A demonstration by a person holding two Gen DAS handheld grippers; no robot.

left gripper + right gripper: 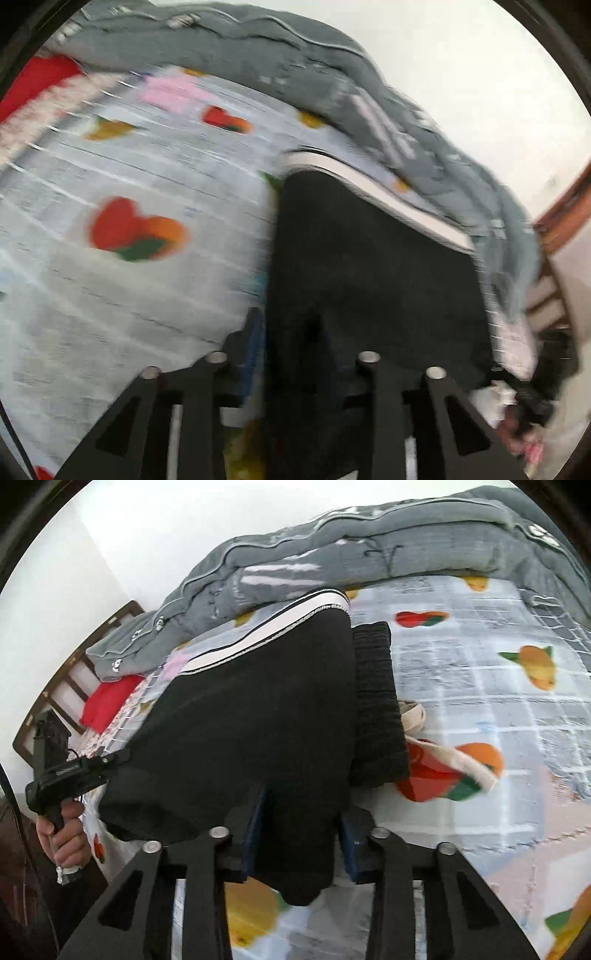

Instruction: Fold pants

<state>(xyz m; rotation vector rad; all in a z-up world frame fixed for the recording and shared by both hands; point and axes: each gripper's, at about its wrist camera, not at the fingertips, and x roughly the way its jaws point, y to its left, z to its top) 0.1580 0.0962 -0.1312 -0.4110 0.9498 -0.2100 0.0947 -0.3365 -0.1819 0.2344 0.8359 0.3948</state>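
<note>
A: Pants (236,716), black, lie on the bedsheet (480,686), near edge lifted. Right gripper (300,830) is clamped on that near edge, cloth bunched between its blue pads (255,834) and hanging below them.

B: Left gripper (291,354)?

A: Blurred in its own view. Black cloth fills the gap between the fingers, so it looks closed on the pants, though I can't tell for certain. From the right wrist view, the left hand (64,834) holds its handle at the pants' left edge.

B: Further out?

A: White side stripe (266,631) runs along the far edge. Ribbed black band (376,701) on the right, cream strap (412,716) beside it. Behind that, grey quilt (369,554) heaped along the bed, red pillow (107,705) at the wooden headboard (74,664).

B: Containers?

A: None visible.
</note>
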